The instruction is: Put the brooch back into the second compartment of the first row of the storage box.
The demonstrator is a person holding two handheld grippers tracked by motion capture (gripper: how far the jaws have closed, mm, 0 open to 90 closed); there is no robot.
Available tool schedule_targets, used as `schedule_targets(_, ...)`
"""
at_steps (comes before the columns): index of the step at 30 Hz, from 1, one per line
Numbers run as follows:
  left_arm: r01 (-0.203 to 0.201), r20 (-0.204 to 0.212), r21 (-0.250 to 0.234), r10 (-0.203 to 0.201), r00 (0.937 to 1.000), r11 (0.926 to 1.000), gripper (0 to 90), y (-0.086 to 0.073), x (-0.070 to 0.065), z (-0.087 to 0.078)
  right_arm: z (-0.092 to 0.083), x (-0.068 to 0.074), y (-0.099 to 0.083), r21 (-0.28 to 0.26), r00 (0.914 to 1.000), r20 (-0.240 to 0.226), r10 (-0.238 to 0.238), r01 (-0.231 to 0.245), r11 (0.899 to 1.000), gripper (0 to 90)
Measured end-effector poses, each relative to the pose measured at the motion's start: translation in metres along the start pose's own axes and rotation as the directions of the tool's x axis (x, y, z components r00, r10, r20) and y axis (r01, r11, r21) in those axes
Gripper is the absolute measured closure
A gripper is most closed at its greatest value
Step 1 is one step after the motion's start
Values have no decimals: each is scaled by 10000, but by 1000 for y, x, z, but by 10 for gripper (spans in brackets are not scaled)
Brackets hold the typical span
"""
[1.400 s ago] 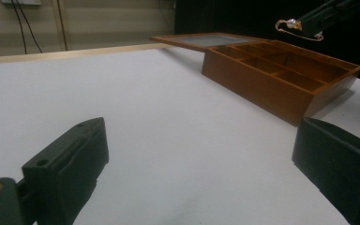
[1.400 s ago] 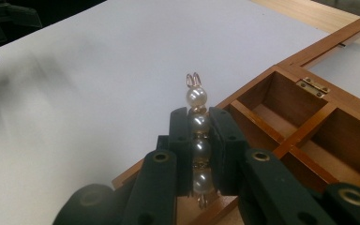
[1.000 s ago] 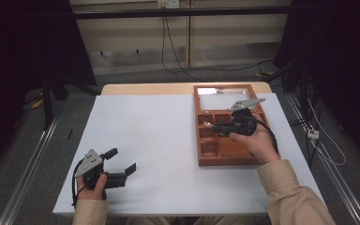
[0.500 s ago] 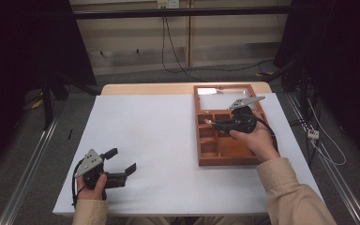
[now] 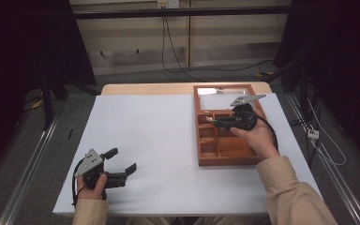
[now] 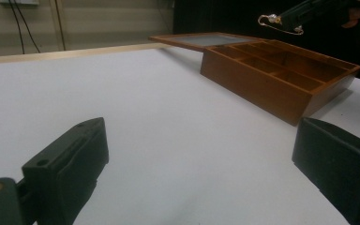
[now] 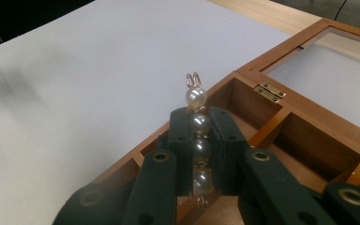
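Note:
My right gripper [image 5: 212, 123] hovers over the left compartments of an open wooden box [image 5: 227, 161], shut on a short string of pearls [image 7: 196, 97] with a gold wire loop at its tip. The pearls lie lengthwise between the jaws, and one pearl and the loop stick out past the fingertips. In the left gripper view the loop [image 6: 266, 19] hangs above the box [image 6: 262, 86]. My left gripper [image 5: 121, 160] rests on the white table near the front left, open and holding nothing between its jaws [image 6: 201, 173].
The box's glass-paned lid [image 5: 222, 91] lies flat behind it at the table's far edge. The box has several small compartments on the left and a larger one on the right. White tabletop [image 5: 159, 131] stretches between the two hands.

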State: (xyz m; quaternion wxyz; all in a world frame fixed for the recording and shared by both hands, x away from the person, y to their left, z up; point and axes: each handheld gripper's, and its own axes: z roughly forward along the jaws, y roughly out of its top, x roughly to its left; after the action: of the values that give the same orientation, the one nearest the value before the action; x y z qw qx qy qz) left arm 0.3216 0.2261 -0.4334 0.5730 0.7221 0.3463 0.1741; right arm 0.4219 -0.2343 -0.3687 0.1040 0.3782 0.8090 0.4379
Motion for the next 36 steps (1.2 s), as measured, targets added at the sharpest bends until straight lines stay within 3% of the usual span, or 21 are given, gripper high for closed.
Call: schedule_targets(36,1,45,29,-1,10000,10000,38,0,0,0,6,-22,7,-7,9987,479,174,-174,9998,806)
